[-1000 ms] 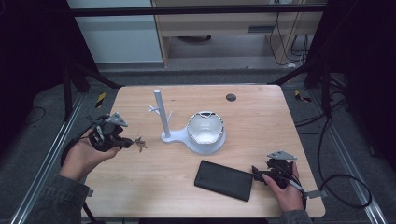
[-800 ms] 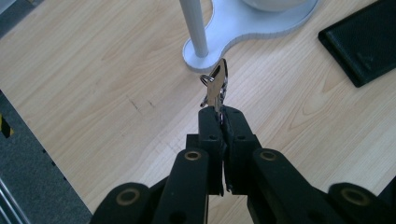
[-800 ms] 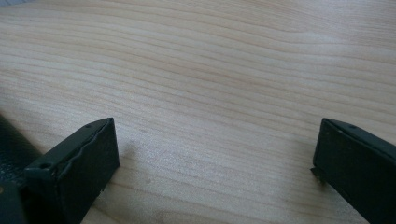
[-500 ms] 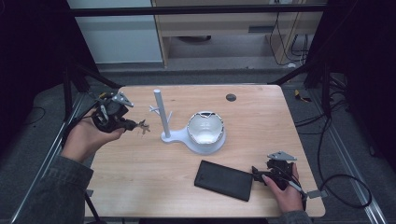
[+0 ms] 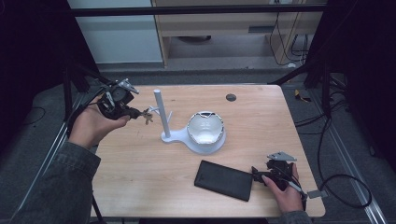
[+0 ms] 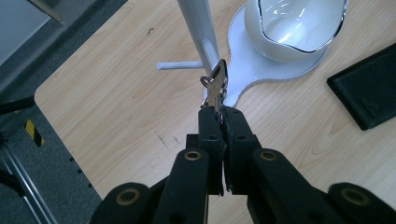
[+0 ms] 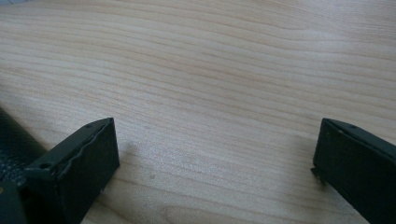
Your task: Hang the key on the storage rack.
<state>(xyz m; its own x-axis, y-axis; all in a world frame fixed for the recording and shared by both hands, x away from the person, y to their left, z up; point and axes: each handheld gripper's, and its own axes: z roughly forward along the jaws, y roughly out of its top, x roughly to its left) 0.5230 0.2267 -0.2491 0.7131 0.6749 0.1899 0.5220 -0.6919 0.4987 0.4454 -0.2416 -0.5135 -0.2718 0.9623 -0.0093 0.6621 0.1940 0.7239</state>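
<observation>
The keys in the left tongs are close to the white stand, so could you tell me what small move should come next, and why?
Probably ease the keys forward so the ring slips over the stand's side peg. The left tongs clamp them just short of it.

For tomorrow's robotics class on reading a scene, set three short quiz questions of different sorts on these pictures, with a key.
1. True or false: the left gripper is shut on the keys.
2. What lies closest to the right gripper? A) the white bowl B) the black case C) the white post
3. Fill in: the right gripper's jaws stand ____ over the table.

Key
1. True: the jaws pinch the keys, held off the table near the white post.
2. B
3. open, with nothing between them.
</observation>
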